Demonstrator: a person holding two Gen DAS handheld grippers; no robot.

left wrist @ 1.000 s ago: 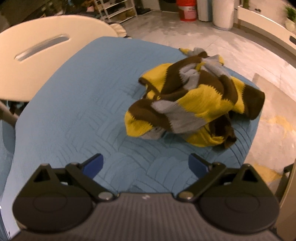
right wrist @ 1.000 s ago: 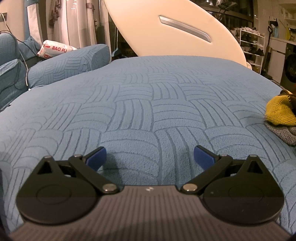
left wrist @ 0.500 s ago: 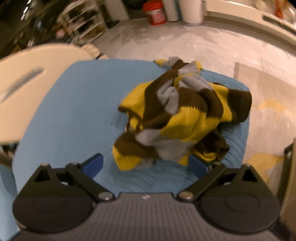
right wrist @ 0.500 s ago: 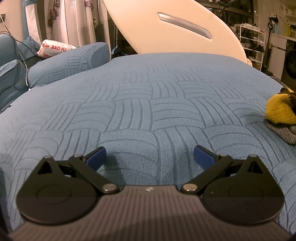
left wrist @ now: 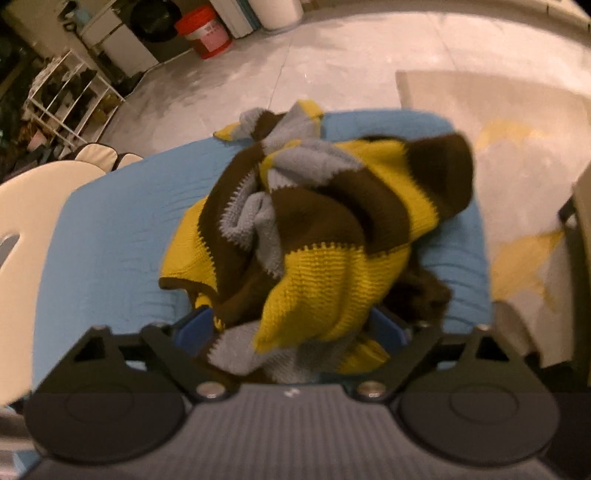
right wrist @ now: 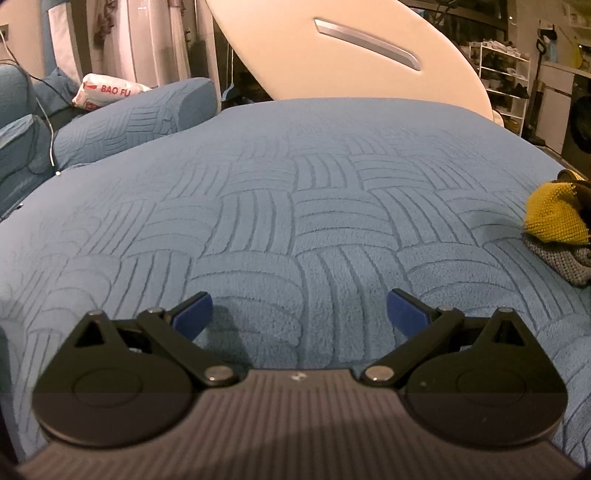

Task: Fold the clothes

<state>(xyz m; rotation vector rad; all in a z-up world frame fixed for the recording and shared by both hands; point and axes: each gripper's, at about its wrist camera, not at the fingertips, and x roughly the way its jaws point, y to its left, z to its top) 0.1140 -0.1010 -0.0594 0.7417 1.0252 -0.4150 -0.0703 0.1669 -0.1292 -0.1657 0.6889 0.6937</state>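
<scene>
A crumpled knit sweater [left wrist: 317, 236] in yellow, brown and grey lies on the blue quilted bed [left wrist: 110, 229] near its far corner. My left gripper [left wrist: 291, 328] is open, and the near edge of the sweater lies between its blue fingertips [left wrist: 194, 326]. My right gripper [right wrist: 299, 310] is open and empty, low over the bare bed cover [right wrist: 280, 206]. In the right wrist view, a yellow and grey bit of the sweater [right wrist: 557, 225] shows at the right edge.
A cream headboard [right wrist: 343, 51] stands behind the bed. A blue pillow [right wrist: 133, 118] and a white bag [right wrist: 107, 92] lie at the back left. The floor [left wrist: 332, 66], a red bucket [left wrist: 205, 31] and a wire rack [left wrist: 62, 107] lie beyond the bed's edge.
My left gripper has moved forward over the bed to the sweater, whose near edge now sits between its open fingers. The right gripper has hardly moved.
</scene>
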